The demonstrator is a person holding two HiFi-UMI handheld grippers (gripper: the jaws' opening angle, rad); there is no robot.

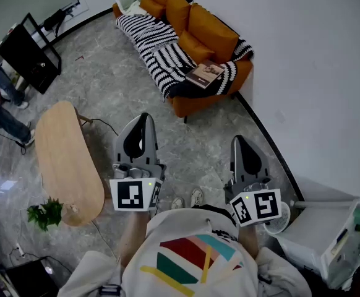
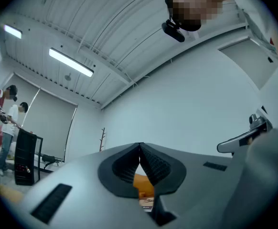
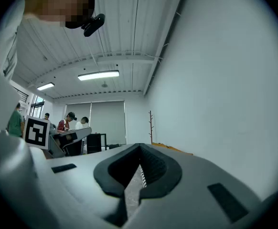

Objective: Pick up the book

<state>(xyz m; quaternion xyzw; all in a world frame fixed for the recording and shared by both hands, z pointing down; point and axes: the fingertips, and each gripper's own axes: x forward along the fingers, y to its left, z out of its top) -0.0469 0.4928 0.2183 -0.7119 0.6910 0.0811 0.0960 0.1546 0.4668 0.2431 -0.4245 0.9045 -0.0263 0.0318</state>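
I hold both tongs out in front of my chest, forearms bent and elbows close to my sides, with my hands hidden behind the marker cubes. The left tongs [image 1: 144, 117] point ahead with the nose a little raised. Their tips are together [image 2: 140, 147] with nothing between them, and a sliver of orange shows through the slot below the tips. The right tongs [image 1: 237, 141] lie level beside them, well apart from the left pair, also closed on nothing [image 3: 140, 149].

Below them is grey floor [image 1: 192, 147]. A long wooden table [image 1: 68, 166] stands to my left, with a small plant [image 1: 44, 214] at its near end.

Farther ahead the orange sofa [image 1: 211, 33] sits against the wall, with a striped blanket [image 1: 158, 51] over its seat. The book [image 1: 205, 73] lies flat on the blanket at the sofa's near end, well beyond both tongs.
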